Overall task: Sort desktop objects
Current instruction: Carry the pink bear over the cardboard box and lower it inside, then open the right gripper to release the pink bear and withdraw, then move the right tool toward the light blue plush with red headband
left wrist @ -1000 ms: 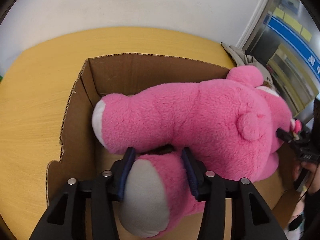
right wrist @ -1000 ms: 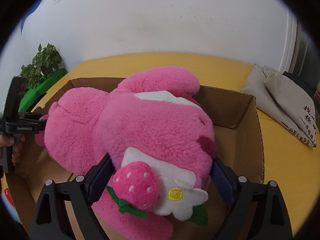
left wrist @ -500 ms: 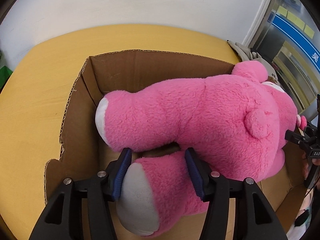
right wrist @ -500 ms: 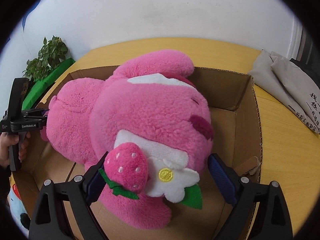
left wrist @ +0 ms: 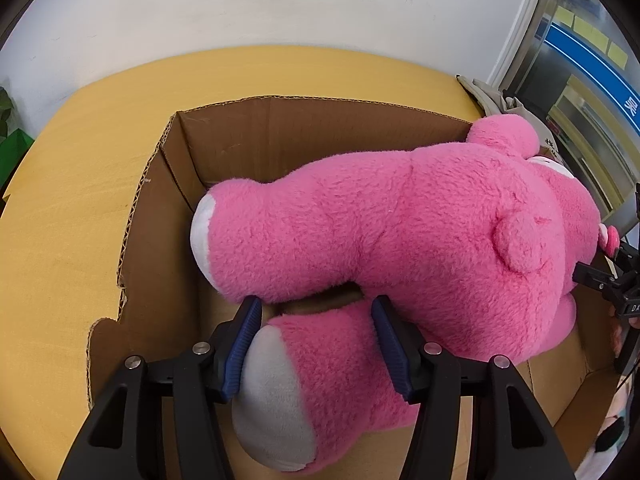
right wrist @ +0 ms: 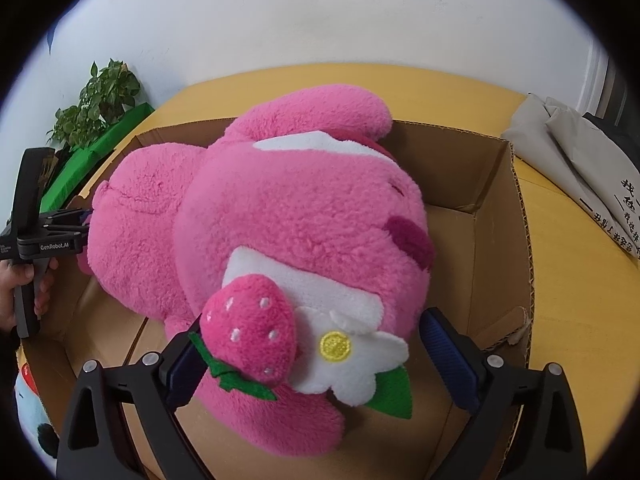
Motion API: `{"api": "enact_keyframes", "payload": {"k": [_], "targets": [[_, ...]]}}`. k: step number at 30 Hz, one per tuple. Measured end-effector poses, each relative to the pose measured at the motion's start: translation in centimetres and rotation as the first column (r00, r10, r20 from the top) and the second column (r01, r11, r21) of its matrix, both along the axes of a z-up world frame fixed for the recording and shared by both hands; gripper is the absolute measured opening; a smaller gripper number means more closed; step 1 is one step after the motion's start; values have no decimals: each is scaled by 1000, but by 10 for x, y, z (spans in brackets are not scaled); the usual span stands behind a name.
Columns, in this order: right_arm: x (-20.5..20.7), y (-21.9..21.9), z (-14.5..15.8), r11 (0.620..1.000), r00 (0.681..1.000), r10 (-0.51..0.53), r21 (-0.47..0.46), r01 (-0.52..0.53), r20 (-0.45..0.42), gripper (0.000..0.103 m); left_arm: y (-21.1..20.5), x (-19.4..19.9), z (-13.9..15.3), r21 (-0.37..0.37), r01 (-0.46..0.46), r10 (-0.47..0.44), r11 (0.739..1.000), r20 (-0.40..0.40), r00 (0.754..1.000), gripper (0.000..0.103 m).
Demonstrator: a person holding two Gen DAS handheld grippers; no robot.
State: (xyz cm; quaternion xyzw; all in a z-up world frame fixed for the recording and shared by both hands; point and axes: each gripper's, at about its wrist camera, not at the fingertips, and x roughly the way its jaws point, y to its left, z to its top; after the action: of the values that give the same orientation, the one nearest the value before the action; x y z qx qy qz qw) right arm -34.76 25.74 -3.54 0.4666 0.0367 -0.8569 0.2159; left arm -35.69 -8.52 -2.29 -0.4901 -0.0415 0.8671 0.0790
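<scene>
A big pink plush bear point(left wrist: 400, 240) lies inside an open cardboard box point(left wrist: 280, 128) on the yellow table. My left gripper point(left wrist: 316, 312) has its jaws around the bear's near leg with the grey-white sole; the pads stand slightly off the fur. In the right wrist view the bear's head point(right wrist: 304, 216) with its strawberry and white flower rests low in the box point(right wrist: 496, 208). My right gripper point(right wrist: 312, 344) is open wide, and a clear gap shows at the right pad point(right wrist: 448, 360).
A beige cloth bag point(right wrist: 580, 168) lies on the table right of the box. A potted plant and green box point(right wrist: 96, 120) stand at the far left. A blue-white plush point(right wrist: 28, 408) sits outside the box's near left corner. The table rim curves behind.
The bear has sunk lower into the box. Both grippers' jaws have widened, the right one coming off the head. Both cameras have drawn back slightly.
</scene>
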Motion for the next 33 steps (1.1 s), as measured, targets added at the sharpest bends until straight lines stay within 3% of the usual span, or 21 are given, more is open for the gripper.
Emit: {"api": "enact_keyframes", "payload": {"k": [4, 7, 8, 9, 12, 14, 16, 19, 22, 25, 28, 33], "targets": [[5, 0, 5, 1000, 1000, -12, 17, 12, -6, 98, -1, 2, 3, 18, -3, 3, 1000, -4, 1000, 61], [23, 0, 30, 999, 996, -1, 44, 5, -85, 98, -2, 14, 19, 39, -17, 19, 999, -45, 999, 61], [32, 1, 43, 999, 993, 12, 48, -6, -120, 98, -1, 21, 30, 43, -17, 20, 999, -77, 997, 62], [43, 1, 57, 998, 987, 27, 52, -19, -156, 102, 0, 29, 43, 32, -19, 22, 999, -113, 993, 73], [86, 1, 104, 996, 966, 79, 55, -67, -248, 103, 4, 70, 92, -61, -62, 44, 996, -266, 963, 95], [127, 4, 131, 995, 943, 99, 33, -93, -316, 103, 4, 112, 123, -56, -77, 51, 995, -363, 930, 103], [168, 8, 155, 993, 917, 112, 4, -120, -383, 103, 2, 155, 149, -42, -95, 66, 995, -441, 895, 103], [231, 16, 172, 985, 895, 104, -78, -152, -434, 103, -5, 218, 166, 9, -114, 104, 993, -485, 868, 103], [275, 21, 164, 981, 901, 78, -126, -145, -427, 103, -9, 278, 157, 57, -151, 159, 987, -494, 855, 103], [302, 21, 142, 990, 916, 22, -116, -74, -401, 103, -10, 326, 134, 83, -195, 210, 977, -492, 845, 103], [319, 16, 122, 995, 918, -5, -93, -34, -396, 103, -10, 364, 107, 75, -242, 247, 967, -489, 837, 103], [346, 8, 108, 993, 897, -22, -115, -33, -441, 103, 6, 398, 77, 40, -250, 238, 967, -477, 846, 103]]}}
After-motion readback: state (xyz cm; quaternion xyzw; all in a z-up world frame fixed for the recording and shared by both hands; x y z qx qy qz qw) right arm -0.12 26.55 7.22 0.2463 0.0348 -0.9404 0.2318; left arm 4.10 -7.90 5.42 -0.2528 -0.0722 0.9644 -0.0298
